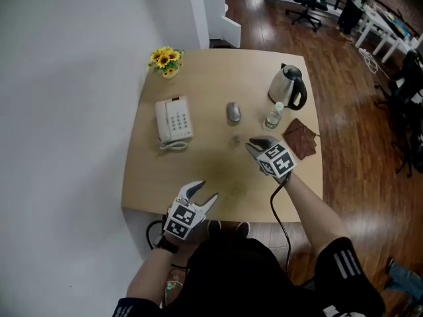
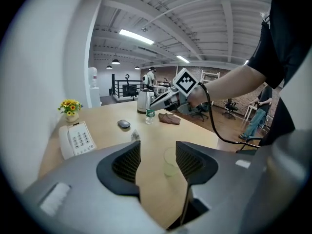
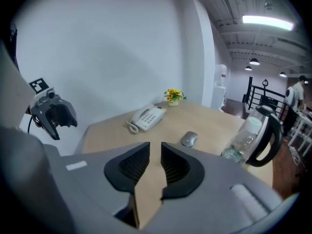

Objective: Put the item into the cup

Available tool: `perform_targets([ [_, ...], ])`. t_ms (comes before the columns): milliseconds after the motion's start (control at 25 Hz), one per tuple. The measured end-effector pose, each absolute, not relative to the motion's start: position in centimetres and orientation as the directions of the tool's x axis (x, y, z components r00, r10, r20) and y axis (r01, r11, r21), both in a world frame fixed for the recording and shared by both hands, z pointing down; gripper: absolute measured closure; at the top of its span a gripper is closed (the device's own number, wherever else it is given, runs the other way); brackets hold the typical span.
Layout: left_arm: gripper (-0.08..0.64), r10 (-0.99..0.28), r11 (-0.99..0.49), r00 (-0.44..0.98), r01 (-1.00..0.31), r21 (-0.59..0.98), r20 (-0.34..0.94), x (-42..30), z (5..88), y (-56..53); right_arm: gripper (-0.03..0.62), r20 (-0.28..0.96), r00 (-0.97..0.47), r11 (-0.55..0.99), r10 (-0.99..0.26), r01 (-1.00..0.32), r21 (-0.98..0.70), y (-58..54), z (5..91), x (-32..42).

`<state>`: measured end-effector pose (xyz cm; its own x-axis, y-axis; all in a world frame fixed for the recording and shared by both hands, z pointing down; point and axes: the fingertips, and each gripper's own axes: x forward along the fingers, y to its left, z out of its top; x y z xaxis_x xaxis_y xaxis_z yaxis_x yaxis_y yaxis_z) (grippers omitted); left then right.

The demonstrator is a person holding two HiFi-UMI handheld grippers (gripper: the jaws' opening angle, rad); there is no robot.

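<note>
Telephone (image 1: 173, 119), sunflowers (image 1: 165, 59), mouse (image 1: 233, 112), kettle (image 1: 287, 86), water bottle (image 1: 273, 116) and brown cloth (image 1: 301, 138) on a wooden table (image 1: 198, 170).

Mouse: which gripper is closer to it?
Right. Right gripper sits just short of the mouse, on its near side and slightly right. Left gripper hangs back at the near edge of the table, well farther away.

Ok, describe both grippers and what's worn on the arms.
The left gripper and right gripper look alike: grey bodies, black ribbed pads, and each carries a white cube with black square markers. A black cable trails from the right gripper. The person wears black short sleeves with white stripes.
</note>
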<state>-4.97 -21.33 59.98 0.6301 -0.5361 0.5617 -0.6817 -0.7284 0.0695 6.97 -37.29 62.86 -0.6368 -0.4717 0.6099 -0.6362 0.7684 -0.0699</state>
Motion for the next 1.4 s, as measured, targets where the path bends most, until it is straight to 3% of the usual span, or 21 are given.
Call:
perform_targets([
  [320,0.334,-0.508,-0.718,0.622,-0.688,0.105,0.595,-7.1,62.2,-20.9,0.482,0.777,-0.515,0.814,-0.361,-0.581,-0.008,-41.9,71.7,5.0],
  [800,0.334,-0.493,-0.688,0.605,-0.711,0.146,0.626,-9.0,64.6,-20.2,0.485,0.859,-0.404,0.791,-0.314,-0.612,0.001,-45.0,78.3,4.0],
  [960,0.334,-0.497,-0.69,0.613,-0.708,0.148,0.613,-8.8,64.2,-20.5,0.583,0.856,-0.406,0.788,-0.32,-0.616,0.002,-45.1,78.7,4.1],
  [1160,0.334,-0.497,-0.697,0.616,-0.703,0.141,0.61,-8.7,64.0,-21.0,0.583,0.818,-0.461,0.762,-0.345,-0.646,-0.043,-45.4,76.7,3.9],
  [1400,0.334,-0.499,-0.712,0.633,-0.689,0.136,0.592,-8.5,63.3,-22.0,0.583,0.682,-0.608,0.759,-0.407,-0.641,-0.119,-43.2,68.4,3.2],
])
